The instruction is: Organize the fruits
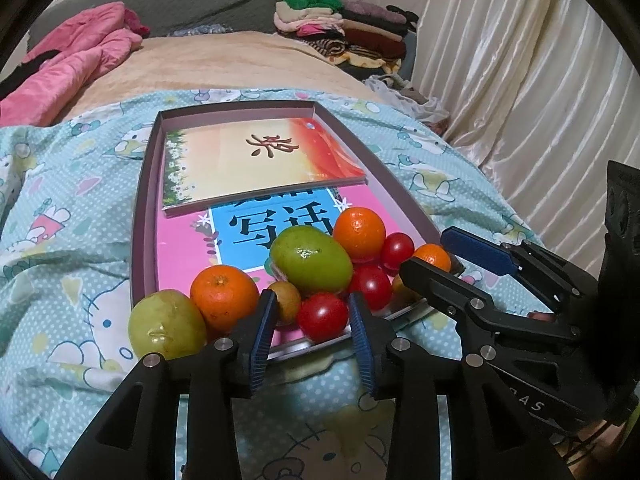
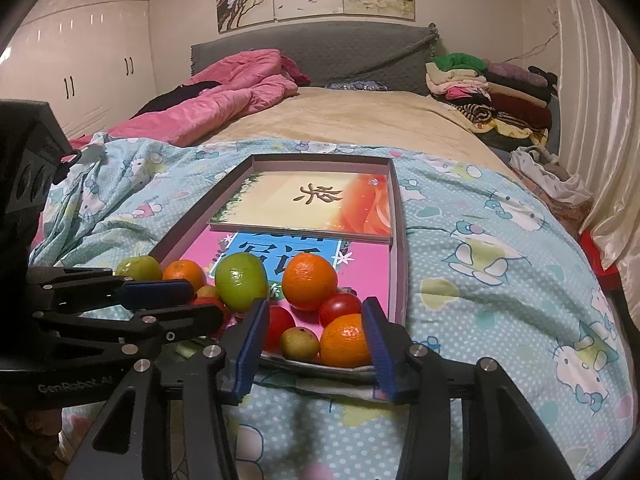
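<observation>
Three oranges, two green fruits (piled) — one tray

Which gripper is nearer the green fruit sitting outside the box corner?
Left. The left gripper is just beside the green fruit, which lies off its left finger. The right gripper works the box's opposite near corner, several fruits away.

Both tools angle downward, side by side. The left hand-held gripper stands with jaws parted, pressing nothing. The right hand-held gripper is likewise parted, slightly wider.
</observation>
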Available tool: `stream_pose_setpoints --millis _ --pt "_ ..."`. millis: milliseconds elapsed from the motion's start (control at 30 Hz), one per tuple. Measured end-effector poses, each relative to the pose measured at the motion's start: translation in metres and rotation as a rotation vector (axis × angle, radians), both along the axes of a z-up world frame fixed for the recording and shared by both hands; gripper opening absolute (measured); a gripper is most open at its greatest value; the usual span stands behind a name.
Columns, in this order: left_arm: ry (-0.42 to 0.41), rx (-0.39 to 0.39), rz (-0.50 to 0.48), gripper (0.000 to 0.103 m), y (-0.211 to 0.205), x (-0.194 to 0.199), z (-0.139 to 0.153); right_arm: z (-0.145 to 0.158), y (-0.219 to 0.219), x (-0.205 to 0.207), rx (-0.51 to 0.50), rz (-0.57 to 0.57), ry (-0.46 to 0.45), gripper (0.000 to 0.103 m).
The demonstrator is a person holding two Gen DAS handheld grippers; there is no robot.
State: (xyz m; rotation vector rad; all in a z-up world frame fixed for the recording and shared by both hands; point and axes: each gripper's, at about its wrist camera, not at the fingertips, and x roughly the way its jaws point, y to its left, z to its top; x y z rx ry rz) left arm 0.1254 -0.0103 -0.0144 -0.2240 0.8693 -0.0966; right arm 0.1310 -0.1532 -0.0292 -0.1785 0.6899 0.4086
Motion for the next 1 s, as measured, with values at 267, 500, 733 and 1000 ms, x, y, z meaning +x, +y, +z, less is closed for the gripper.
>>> stream_pose_setpoints --millis 267,500,733,1000 --pt "-0.014 -0.013 0.021 0.049 0.005 -0.002 0.005 0.001 -0.004 0.001 0.009 -0.021 -0.001 0.057" --pt "-0.029 -0.017 0.040 0.059 0.008 -0.004 0.009 0.004 -0.008 0.001 0.021 -0.041 -0.008 0.066" --pt "-0.046 -0.012 0.059 0.068 0.011 -0.007 0.015 0.009 -0.016 0.001 0.049 -0.076 -0.020 0.078" --pt "-0.081 -0.022 0.144 0.077 0.023 -0.022 0.028 0.026 -0.033 -0.003 0.181 -0.100 -0.028 0.102"
